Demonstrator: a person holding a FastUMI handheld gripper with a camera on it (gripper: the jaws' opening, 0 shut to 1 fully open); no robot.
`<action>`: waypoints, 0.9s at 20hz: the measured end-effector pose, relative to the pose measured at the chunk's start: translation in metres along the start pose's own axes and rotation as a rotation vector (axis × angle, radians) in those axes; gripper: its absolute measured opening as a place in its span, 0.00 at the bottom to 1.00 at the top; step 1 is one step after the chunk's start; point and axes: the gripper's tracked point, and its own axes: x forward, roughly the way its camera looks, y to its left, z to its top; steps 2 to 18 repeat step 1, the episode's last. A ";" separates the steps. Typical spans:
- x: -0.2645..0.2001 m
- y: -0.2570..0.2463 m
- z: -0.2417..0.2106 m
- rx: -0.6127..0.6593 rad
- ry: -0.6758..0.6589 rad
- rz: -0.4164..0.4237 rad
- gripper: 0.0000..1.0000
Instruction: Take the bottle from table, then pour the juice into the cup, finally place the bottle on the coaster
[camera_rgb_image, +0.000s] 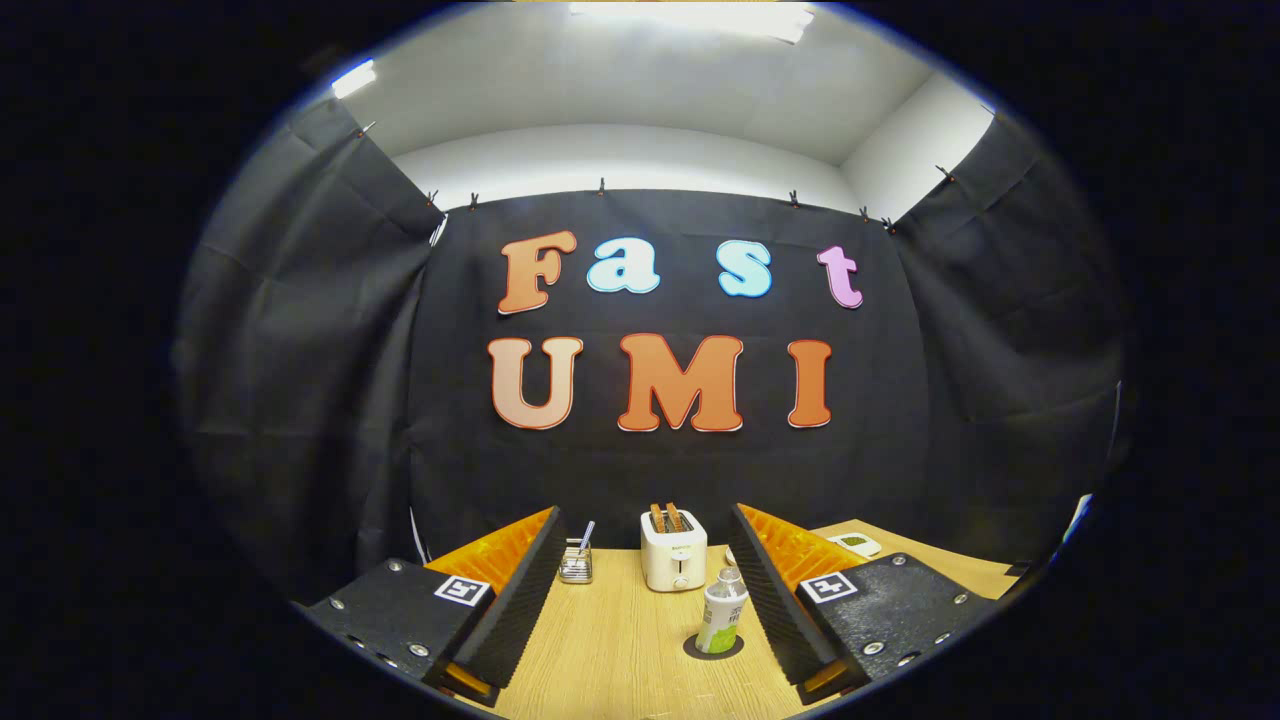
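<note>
Wooden table (620, 650), tongs (645, 560) wide open, empty

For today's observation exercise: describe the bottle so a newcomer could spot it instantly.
Start at the wooden table and find the white toaster at its far end. Nearer, between the open gripper fingers, the bottle stands upright on a dark round coaster, green and white.

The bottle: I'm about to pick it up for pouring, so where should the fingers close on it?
Probably mid-body on the bottle, approached level from the front: it stands upright on a dark coaster, close to one finger of the open gripper, so shift sideways first.
</note>
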 end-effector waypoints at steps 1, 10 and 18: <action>0.000 0.000 0.001 0.013 -0.002 0.003 0.97; 0.000 0.000 0.001 0.013 -0.002 0.003 0.97; 0.000 0.000 0.001 0.013 -0.002 0.003 0.97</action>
